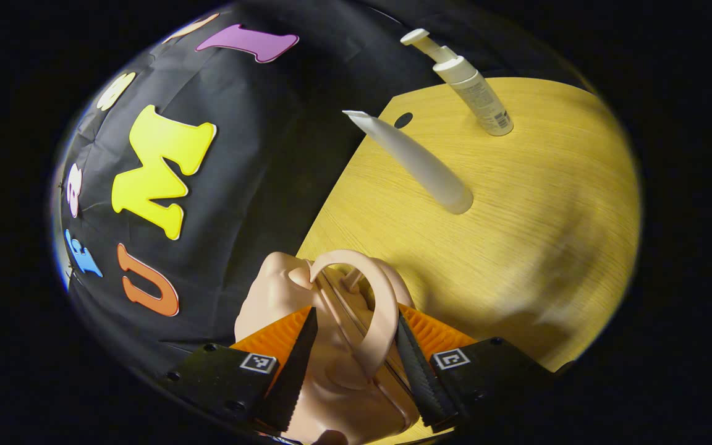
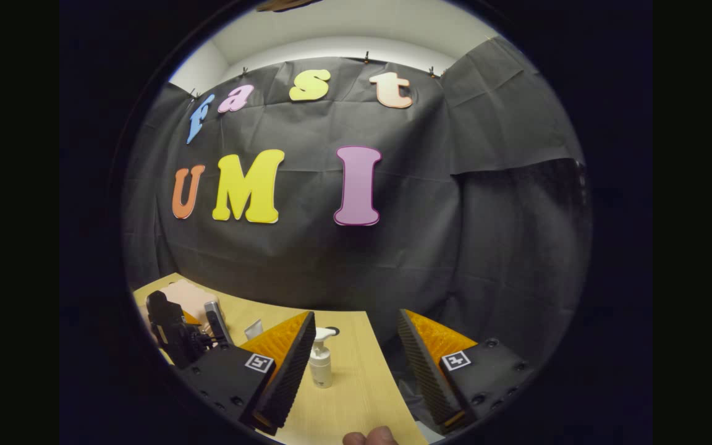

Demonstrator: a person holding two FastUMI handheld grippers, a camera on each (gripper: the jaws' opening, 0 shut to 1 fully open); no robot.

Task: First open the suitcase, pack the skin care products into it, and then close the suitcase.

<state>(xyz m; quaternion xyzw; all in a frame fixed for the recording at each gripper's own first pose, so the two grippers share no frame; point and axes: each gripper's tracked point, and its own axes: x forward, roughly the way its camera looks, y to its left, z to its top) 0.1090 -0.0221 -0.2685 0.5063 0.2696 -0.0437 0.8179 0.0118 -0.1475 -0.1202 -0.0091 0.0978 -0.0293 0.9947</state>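
Observation:
A pink suitcase (image 1: 337,383) with a curved handle (image 1: 381,309) lies at the table's edge, between the fingers of my left gripper (image 1: 356,312). The jaws stand wide and open on either side of the handle. A white tube (image 1: 418,164) stands on its cap farther out on the table. Behind it is a white pump bottle (image 1: 473,86). In the right gripper view, my right gripper (image 2: 356,314) is open and holds nothing, raised above the table's near side. The pump bottle (image 2: 321,364), the tube (image 2: 254,329), the suitcase (image 2: 186,293) and the left gripper (image 2: 177,337) lie ahead to its left.
The wooden table (image 1: 547,216) has a small round hole (image 1: 403,119) near its back edge, beside the tube. Black cloth wall (image 2: 393,259) hangs close behind the table. A person's fingertip (image 2: 368,437) shows at the bottom of the right gripper view.

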